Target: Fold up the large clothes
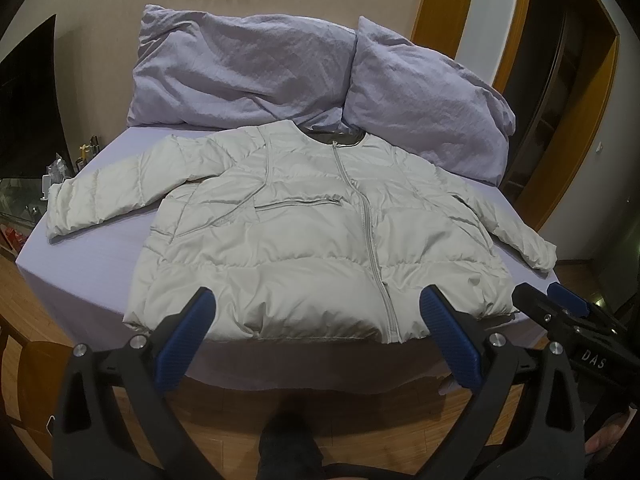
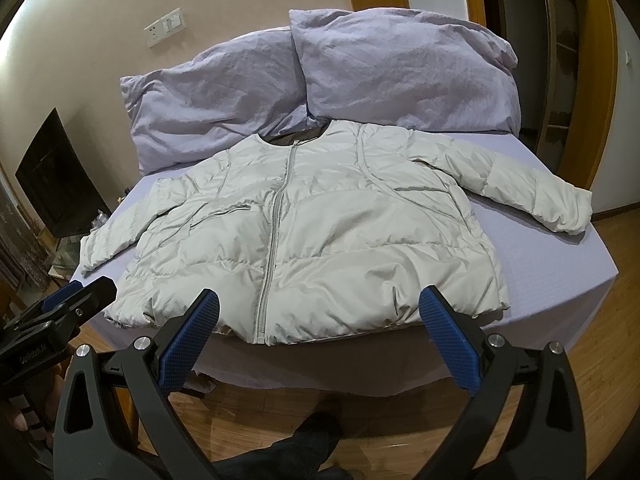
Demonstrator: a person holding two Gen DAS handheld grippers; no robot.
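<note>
We've got both tools, left tool (image 1: 316, 312) and right tool (image 2: 320, 314), spread wide over the puffer jacket (image 1: 312, 236), flat and zipped on the bed (image 1: 92, 280); slick padding may slip, sleeves could drag off the edge

I am holding my black left gripper with blue ribbed pads (image 1: 316, 320) and its matching right gripper (image 2: 318, 320) side by side, low and near, jaws spread wide, gripping nothing.
</note>
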